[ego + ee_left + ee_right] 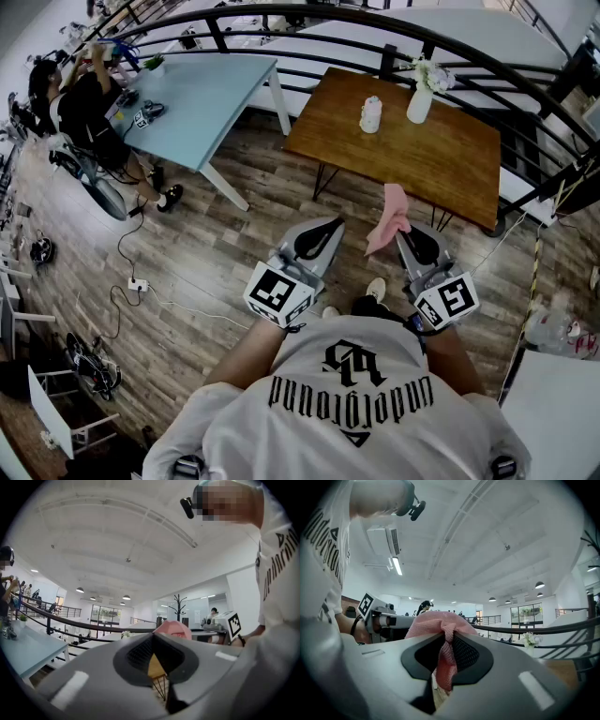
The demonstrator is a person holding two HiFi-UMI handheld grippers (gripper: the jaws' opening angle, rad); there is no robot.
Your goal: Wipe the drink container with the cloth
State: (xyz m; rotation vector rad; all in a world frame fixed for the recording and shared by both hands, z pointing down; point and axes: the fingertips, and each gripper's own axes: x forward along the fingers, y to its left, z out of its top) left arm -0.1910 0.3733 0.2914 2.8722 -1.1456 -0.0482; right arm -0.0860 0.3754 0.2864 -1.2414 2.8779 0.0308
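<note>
Brown wooden worktop (450,164): ahead.
Small white drink container (371,114): far ahead-left of right tool (406,232).
Right tool: clamped on pink cloth (392,214).
Left tool (330,227): together, empty.

White black-lettered T-shirt (281,427); grey left gripper (330,225), right gripper (405,232), marker cubes (279,292).
</note>
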